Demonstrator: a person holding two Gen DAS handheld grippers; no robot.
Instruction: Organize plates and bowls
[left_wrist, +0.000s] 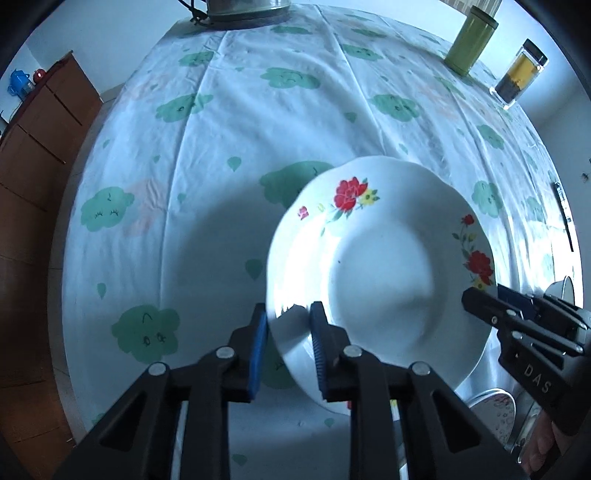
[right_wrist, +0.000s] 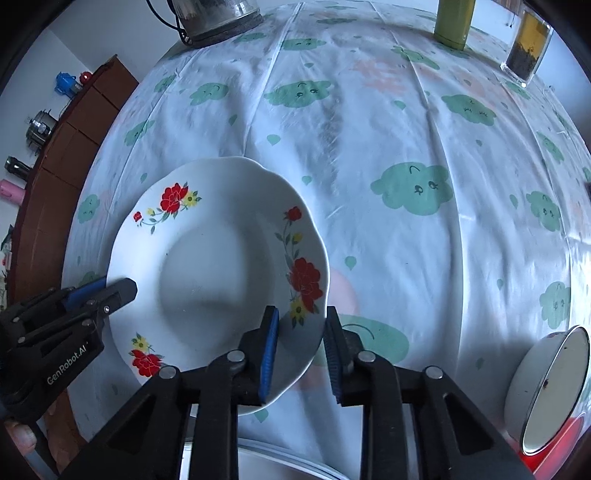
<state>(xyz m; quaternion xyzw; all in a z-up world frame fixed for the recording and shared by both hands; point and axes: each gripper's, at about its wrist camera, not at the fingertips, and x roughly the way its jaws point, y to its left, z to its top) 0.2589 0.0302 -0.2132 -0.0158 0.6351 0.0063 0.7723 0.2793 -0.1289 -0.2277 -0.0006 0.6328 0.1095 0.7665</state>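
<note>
Both the left gripper (left_wrist: 286, 332) and right gripper (right_wrist: 301, 332) have their fingers clamped on opposite rims of the flowered plate (right_wrist: 207, 266), steadying it above the bench (right_wrist: 406, 129).

White plate (left_wrist: 380, 258) with red and yellow flowers, pale tablecloth (left_wrist: 229, 122) with green clouds, green canister (left_wrist: 471, 40)

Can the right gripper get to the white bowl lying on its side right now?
Probably not yet. The right gripper has its fingers around the rim of the flowered plate, and so does the left gripper. The white bowl lies off to its right with bare cloth between.
</note>
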